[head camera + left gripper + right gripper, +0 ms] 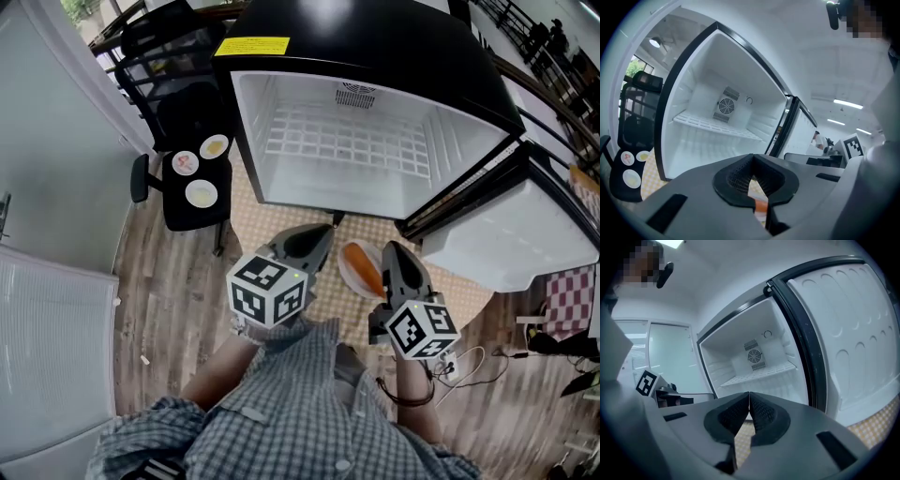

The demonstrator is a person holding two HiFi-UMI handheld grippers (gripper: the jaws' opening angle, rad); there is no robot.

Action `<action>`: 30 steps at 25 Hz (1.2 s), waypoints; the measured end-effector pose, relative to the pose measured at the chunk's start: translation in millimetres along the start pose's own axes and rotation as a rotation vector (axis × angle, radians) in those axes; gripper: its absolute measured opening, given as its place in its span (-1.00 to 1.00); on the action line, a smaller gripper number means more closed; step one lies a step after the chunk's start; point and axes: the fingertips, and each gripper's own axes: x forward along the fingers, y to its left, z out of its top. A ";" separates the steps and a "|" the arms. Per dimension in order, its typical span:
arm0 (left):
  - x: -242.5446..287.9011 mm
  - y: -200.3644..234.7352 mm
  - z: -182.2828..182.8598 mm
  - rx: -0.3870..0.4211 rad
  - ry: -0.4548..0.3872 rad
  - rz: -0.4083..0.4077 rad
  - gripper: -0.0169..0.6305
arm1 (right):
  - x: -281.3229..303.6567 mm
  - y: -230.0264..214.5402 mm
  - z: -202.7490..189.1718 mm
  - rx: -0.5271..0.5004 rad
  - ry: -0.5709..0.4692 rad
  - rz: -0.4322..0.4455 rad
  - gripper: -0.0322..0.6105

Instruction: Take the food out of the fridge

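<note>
The orange food [364, 266] lies on a white plate [348, 270] on the checked mat [272, 217], on the floor just in front of the open fridge [375, 37]. In my head view it shows between my two tongs and below them. My left tongs [325, 232] are closed, tips together, gripping nothing. My right tongs [390, 249] are closed the same way. Well off to the left, a black chair [192, 217] carries three small plates.

Checkered mat [272, 225] on wood floor [169, 281]; black chair [178, 214] carries three plates [201, 194].
</note>
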 end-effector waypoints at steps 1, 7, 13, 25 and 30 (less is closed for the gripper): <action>-0.7 -2.6 1.8 0.013 0.006 -0.001 -0.93 | -0.1 0.8 3.5 -0.017 -0.005 0.001 -0.87; -1.3 -15.4 4.0 0.096 0.042 -0.001 -0.93 | -2.9 5.0 13.9 -0.074 -0.025 0.002 -0.87; -2.3 -22.0 2.4 0.097 0.051 -0.009 -0.93 | -3.2 9.0 13.3 -0.087 -0.018 0.011 -0.87; -1.0 -27.1 -1.7 0.007 0.048 -0.066 -0.93 | -8.0 10.5 8.6 -0.078 -0.003 0.004 -0.88; 0.0 -28.4 -4.9 0.007 0.059 -0.077 -0.93 | -9.9 9.1 6.2 -0.068 0.001 -0.004 -0.88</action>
